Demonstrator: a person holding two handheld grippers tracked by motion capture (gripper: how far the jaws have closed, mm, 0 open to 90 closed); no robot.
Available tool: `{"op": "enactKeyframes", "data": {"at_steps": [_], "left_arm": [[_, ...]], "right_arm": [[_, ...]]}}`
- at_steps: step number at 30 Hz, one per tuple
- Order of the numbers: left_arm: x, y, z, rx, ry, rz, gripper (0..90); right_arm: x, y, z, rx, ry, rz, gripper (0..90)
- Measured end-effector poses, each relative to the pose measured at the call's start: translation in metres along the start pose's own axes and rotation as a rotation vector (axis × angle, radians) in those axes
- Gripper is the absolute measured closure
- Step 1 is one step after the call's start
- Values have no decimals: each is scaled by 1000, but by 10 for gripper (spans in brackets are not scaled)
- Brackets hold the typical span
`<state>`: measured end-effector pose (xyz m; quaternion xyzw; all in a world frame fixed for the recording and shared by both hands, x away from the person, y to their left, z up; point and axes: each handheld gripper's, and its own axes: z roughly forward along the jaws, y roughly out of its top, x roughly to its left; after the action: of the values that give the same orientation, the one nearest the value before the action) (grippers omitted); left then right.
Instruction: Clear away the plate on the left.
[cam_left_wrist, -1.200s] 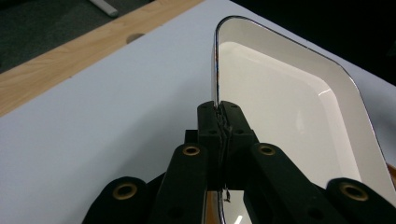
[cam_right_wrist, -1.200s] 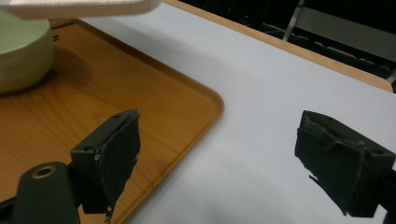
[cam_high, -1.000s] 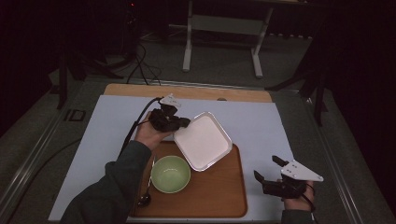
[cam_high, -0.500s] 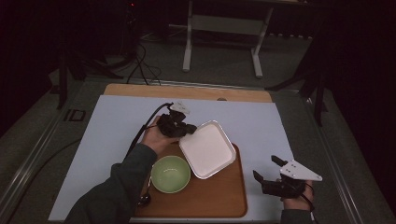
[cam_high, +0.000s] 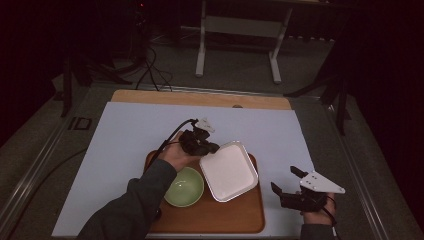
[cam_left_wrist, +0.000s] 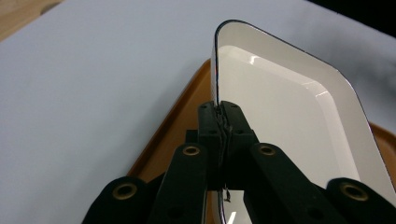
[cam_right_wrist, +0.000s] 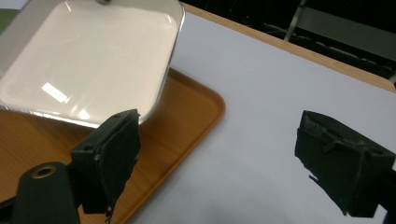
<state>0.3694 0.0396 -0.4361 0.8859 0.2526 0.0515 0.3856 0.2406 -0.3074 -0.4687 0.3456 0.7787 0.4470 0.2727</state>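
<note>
White dish (cam_left_wrist: 280, 102) rim pinched — left hand-held gripper (cam_left_wrist: 223, 123) | high view — green bowl (cam_high: 184, 186)

The square white dish (cam_left_wrist: 289, 102) looks like glossy enamel with a thin dark rim and bright reflections, the tray (cam_right_wrist: 187, 121) under it is smooth brown wood-look with a slight sheen, the pale sheet (cam_high: 140, 130) covering the counter is matt, and the black jaws look like matt plastic.

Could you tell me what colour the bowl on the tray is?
Light green bowl, clearest in the high view.
</note>
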Motion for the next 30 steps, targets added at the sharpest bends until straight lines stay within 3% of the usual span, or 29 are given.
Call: {"op": "enactKeyframes", "data": {"at_steps": [14,21,25,30], "left_arm": [[-11,-9,27,116,-50,64,888],[-15,-11,34,136,-84,82,889],[-16,-11,38,147,-93,81,889],[-15,-15,47,201,-80,94,884]], "right_arm": [[1,0,0,2,2,-4,137],[1,0,0,4,2,-4,137],[1,0,0,4,2,-4,137],[1,0,0,4,2,-3,137]]}}
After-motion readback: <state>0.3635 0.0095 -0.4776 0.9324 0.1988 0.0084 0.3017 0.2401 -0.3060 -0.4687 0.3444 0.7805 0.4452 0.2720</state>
